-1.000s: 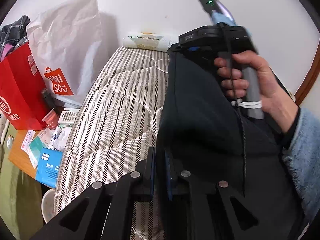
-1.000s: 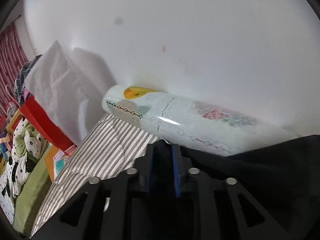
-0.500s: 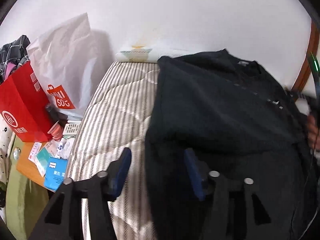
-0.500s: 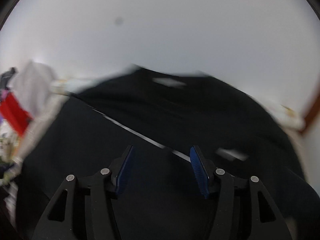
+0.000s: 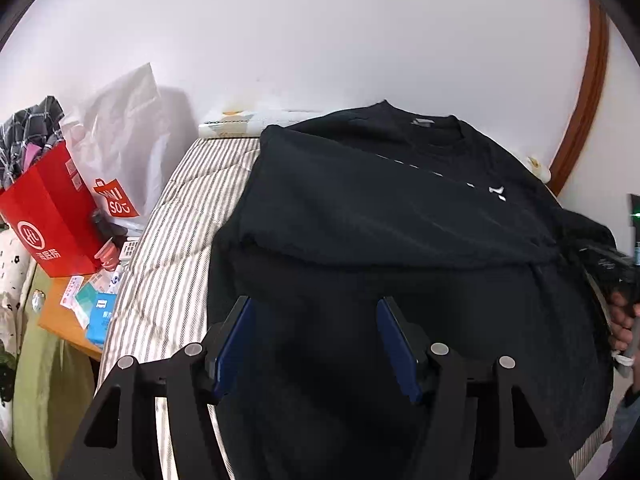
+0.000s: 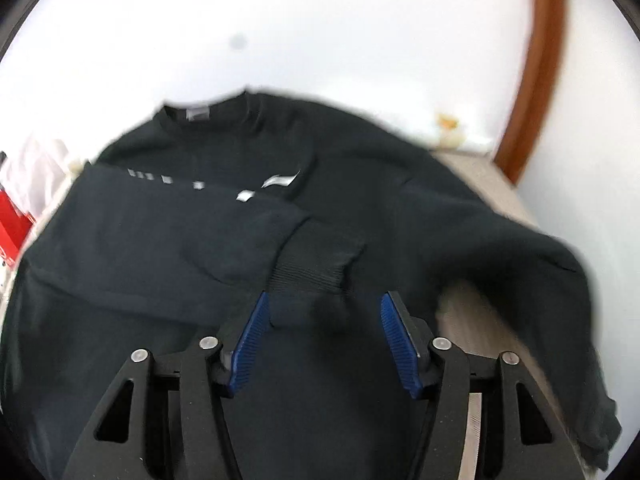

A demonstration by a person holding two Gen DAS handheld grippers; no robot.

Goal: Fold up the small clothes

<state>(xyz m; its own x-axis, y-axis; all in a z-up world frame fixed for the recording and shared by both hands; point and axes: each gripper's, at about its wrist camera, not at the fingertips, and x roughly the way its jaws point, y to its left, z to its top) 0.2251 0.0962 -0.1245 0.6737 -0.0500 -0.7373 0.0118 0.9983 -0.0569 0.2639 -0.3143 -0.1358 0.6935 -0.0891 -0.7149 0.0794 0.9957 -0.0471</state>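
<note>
A black sweatshirt (image 5: pixel 384 208) lies flat on the striped bed, collar toward the wall, and it also shows in the right wrist view (image 6: pixel 360 184). Its left sleeve (image 6: pixel 172 236) is folded across the chest, with the ribbed cuff (image 6: pixel 316 260) near the middle. The other sleeve (image 6: pixel 532 256) trails off to the right. My left gripper (image 5: pixel 316 344) is open and empty above the lower body of the sweatshirt. My right gripper (image 6: pixel 324 340) is open and empty just in front of the cuff. It also shows at the right edge of the left wrist view (image 5: pixel 628 280).
The striped bed cover (image 5: pixel 176 248) shows left of the sweatshirt. A rolled pillow (image 5: pixel 236 120) lies against the white wall. A red bag (image 5: pixel 48 220) and a white bag (image 5: pixel 124 152) stand left of the bed, above a cluttered orange stand (image 5: pixel 76 312). A wooden frame (image 6: pixel 536 80) is at the right.
Both grippers held the sleeve shut a second ago. They have laid it across the chest, opened, and drawn back from the sweatshirt.
</note>
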